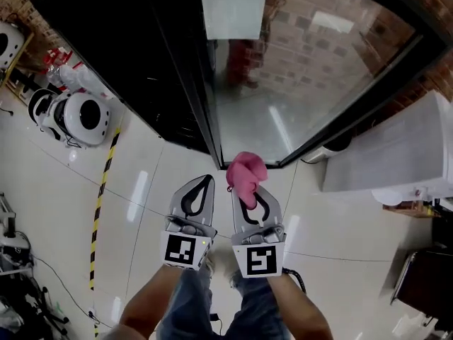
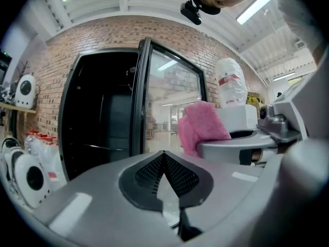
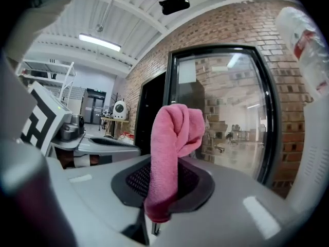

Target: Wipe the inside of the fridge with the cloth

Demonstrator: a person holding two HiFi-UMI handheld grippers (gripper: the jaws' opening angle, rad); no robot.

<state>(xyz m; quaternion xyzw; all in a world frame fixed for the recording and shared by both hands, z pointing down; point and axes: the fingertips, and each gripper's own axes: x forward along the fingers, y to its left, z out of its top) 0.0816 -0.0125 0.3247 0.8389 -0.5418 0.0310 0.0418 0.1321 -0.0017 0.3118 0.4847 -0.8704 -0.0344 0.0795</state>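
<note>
With the left gripper (image 2: 165,156) closed on nothing, the pink cloth (image 3: 174,133) squeezed by the right gripper (image 3: 163,185) should be pressed flat against the fridge (image 1: 134,55) walls.

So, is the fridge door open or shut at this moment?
Open. The glass door stands swung out from the fridge, whose dark inside shows uncovered beside it in the head and left gripper views.

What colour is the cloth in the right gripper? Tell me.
Pink. The cloth shows best in the right gripper view.
</note>
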